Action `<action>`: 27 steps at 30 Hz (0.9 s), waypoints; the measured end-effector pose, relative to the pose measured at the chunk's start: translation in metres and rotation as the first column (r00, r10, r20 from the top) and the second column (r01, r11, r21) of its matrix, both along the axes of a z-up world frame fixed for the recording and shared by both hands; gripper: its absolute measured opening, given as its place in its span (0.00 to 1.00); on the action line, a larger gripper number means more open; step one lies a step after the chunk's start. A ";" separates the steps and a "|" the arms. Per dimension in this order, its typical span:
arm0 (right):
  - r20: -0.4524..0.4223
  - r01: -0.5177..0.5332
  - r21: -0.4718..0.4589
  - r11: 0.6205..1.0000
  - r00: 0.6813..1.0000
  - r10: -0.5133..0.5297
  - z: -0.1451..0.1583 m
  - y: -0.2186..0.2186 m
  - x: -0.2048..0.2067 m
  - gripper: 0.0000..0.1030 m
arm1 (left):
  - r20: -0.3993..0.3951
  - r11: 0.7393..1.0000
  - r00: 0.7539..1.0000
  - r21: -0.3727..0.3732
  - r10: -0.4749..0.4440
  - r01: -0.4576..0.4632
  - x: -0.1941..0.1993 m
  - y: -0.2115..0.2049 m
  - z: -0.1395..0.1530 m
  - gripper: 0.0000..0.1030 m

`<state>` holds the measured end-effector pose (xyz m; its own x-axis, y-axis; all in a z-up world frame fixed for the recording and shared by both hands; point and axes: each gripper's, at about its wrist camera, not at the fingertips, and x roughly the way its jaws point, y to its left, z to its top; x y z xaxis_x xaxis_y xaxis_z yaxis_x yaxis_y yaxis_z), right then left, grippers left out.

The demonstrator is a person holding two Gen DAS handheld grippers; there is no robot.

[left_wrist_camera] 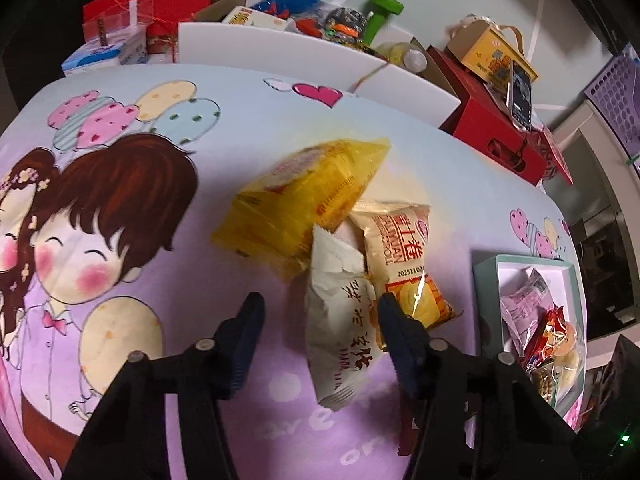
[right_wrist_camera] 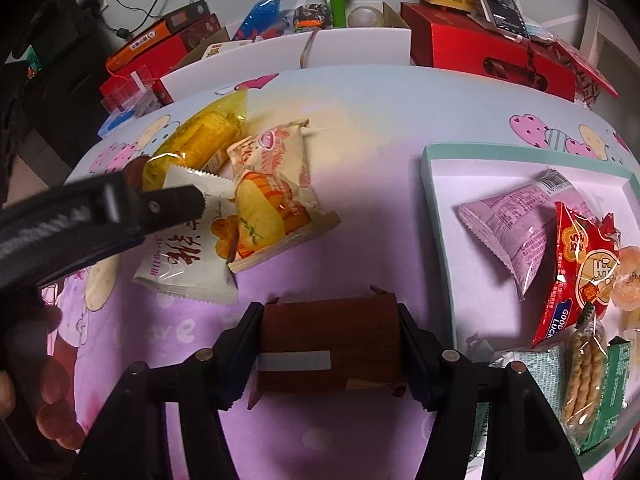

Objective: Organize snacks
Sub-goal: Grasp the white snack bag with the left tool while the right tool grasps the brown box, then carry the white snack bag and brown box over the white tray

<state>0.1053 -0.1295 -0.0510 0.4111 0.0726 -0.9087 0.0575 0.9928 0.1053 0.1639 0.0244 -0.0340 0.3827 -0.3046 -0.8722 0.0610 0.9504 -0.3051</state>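
Right gripper has its jaws clamped on the brown snack packet, tray off to its right, while the half-open left gripper straddles the white packet without pinching it.

Each tool has black arms with silver screw heads; its fingertips are dark blue.

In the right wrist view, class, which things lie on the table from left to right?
Yellow packet → white packet → orange-print packet → brown packet in the right hand-held gripper → teal-rimmed tray → pink packet → red packet.
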 end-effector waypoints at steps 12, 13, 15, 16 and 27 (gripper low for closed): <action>0.020 -0.003 -0.013 1.000 1.000 0.004 0.010 0.001 -0.002 0.64 | 0.001 0.998 1.000 -0.057 -0.015 0.015 -0.007 -0.002 0.007 0.22; 0.022 -0.003 -0.012 1.000 1.000 0.003 0.010 0.001 -0.002 0.64 | 0.003 0.998 1.000 -0.061 -0.013 0.013 -0.008 -0.001 0.008 0.20; 0.025 0.000 -0.009 1.000 1.000 0.000 0.012 0.000 -0.003 0.64 | 0.009 0.998 1.000 -0.070 -0.005 0.005 -0.011 0.002 0.012 0.19; 0.027 0.001 -0.007 1.000 1.000 -0.001 0.013 -0.001 -0.003 0.64 | 0.015 0.998 1.000 -0.068 -0.001 0.002 -0.011 0.003 0.014 0.18; 0.072 0.000 -0.005 1.000 0.997 0.000 0.030 -0.001 -0.008 0.64 | 0.108 0.998 0.994 -0.062 0.024 -0.017 -0.022 0.014 0.049 0.18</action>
